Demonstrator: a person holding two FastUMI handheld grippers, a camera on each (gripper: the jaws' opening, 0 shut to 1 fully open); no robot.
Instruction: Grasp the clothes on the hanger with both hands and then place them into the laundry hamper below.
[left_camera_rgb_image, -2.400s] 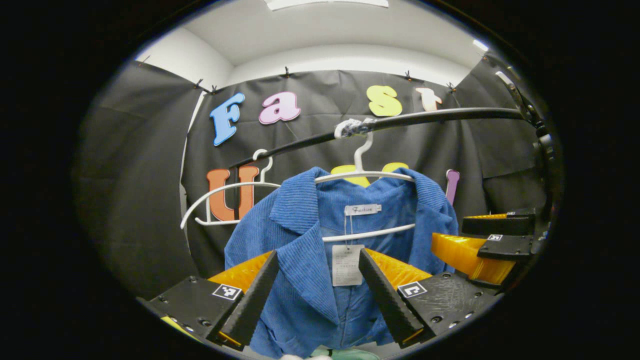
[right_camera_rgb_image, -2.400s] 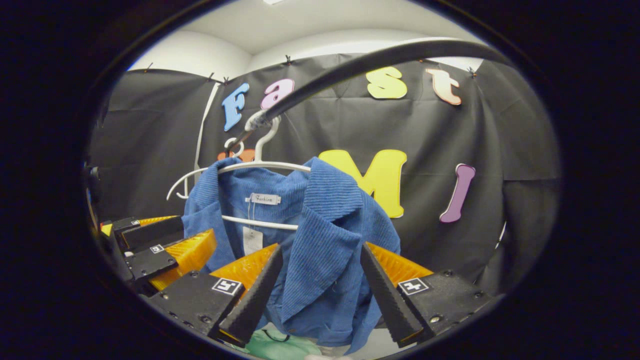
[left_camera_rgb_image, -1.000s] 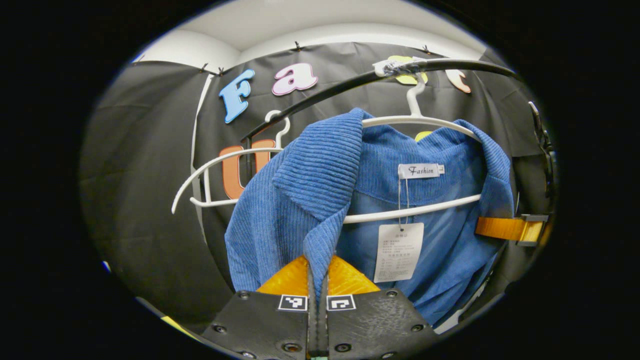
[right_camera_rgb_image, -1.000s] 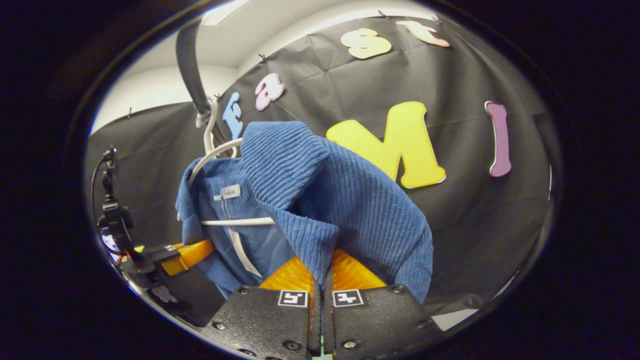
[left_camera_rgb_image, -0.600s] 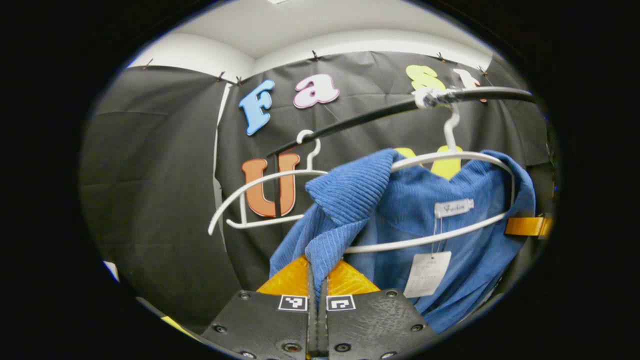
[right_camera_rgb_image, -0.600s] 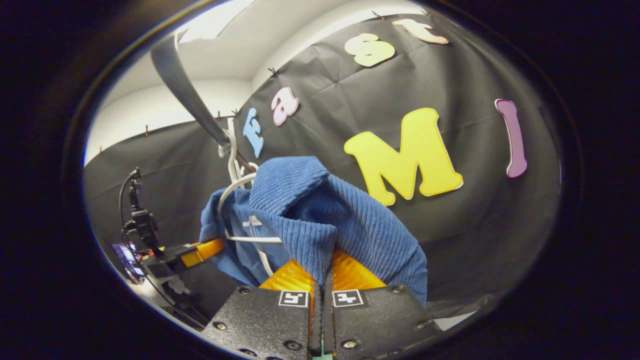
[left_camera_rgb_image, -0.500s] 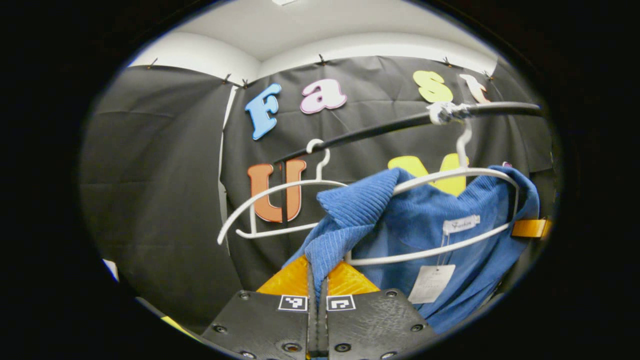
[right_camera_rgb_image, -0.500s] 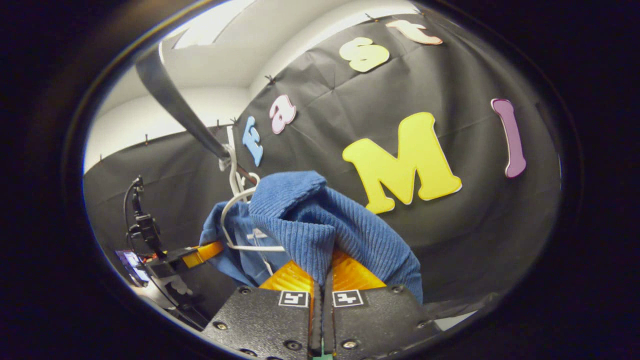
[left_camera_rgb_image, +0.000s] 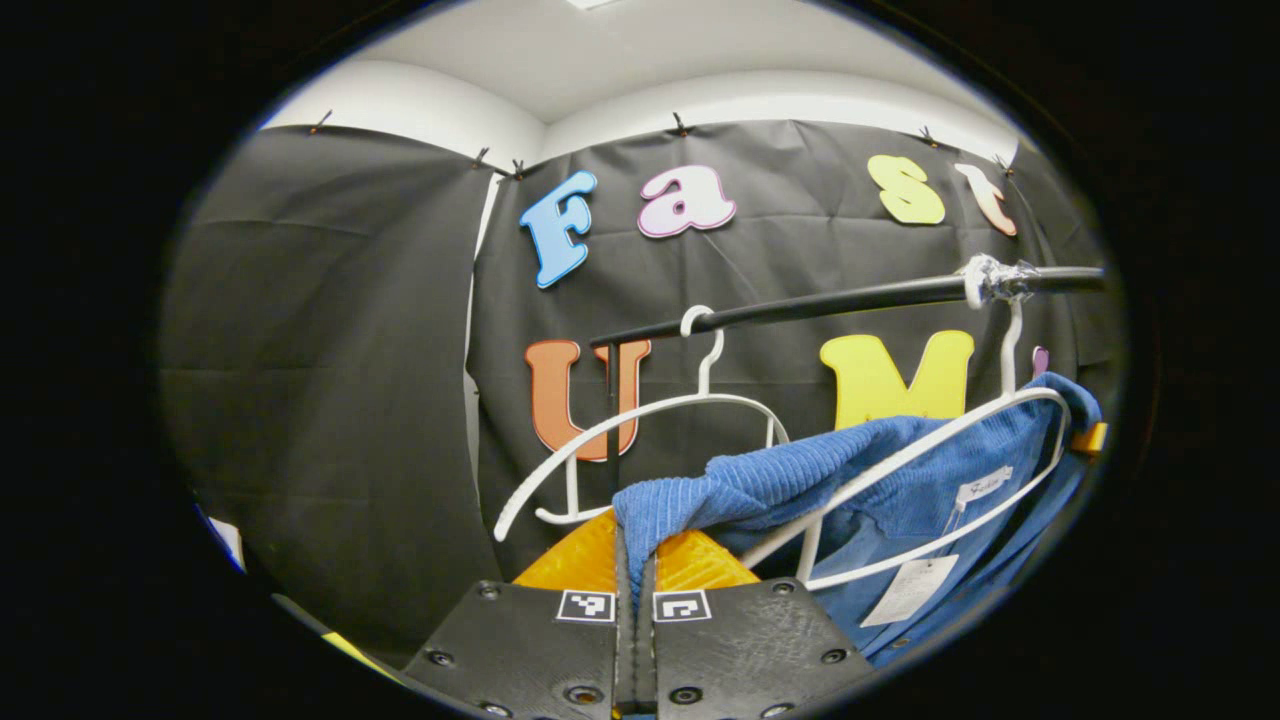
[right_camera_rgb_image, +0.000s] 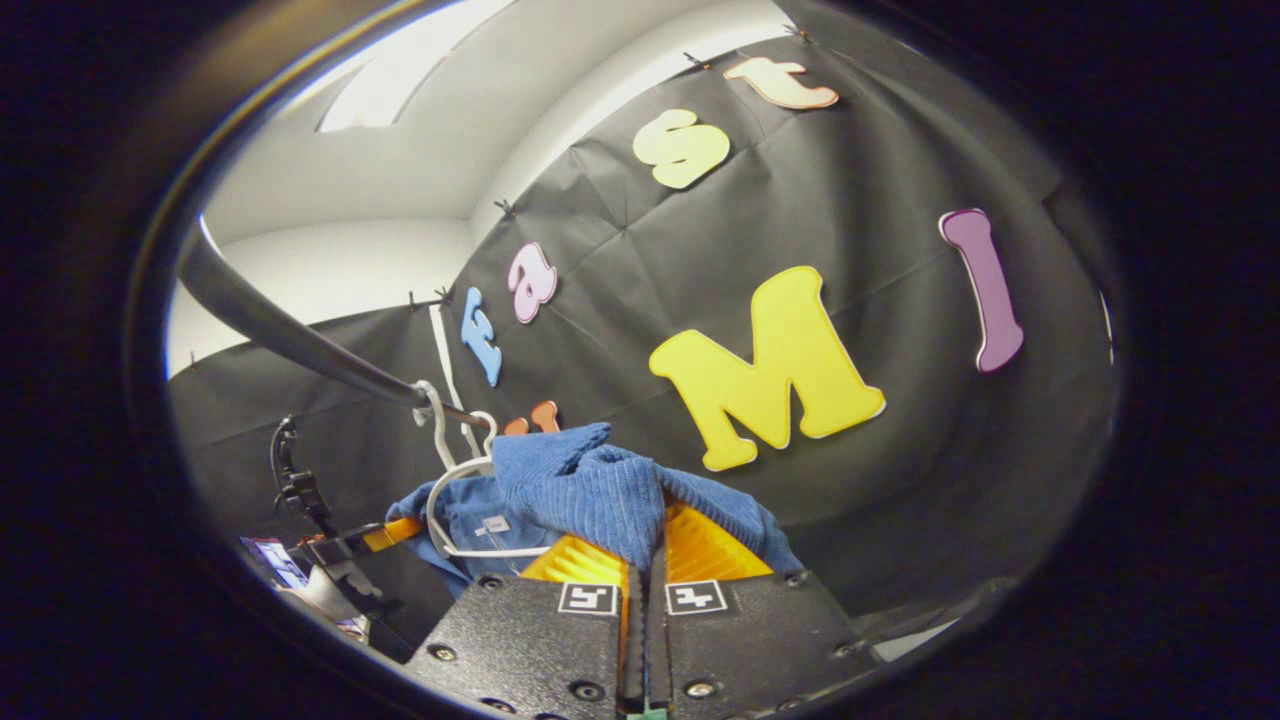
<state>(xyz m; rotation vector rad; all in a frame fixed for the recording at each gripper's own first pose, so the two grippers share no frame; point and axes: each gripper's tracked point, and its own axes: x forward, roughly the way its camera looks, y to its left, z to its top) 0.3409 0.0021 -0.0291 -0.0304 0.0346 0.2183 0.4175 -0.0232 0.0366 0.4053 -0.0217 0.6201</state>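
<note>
Now both grippers clamped on blue corduroy jacket (left_camera_rgb_image: 880, 480): left gripper (left_camera_rgb_image: 635, 560) jaws pinching lapel at 6 o'clock, right gripper (right_camera_rgb_image: 645, 560) likewise. Jacket half off white hanger (left_camera_rgb_image: 940, 450), trailing toward 3 o'clock; hamper presumably below.

Even overhead light from a ceiling panel (right_camera_rgb_image: 400, 85), bright white upper wall, dim black cloth beyond the fingers, strong fisheye bending at edges, sharp focus.

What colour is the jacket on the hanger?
Blue, with a ribbed corduroy-like texture; the jacket shows best in the left gripper view.
</note>
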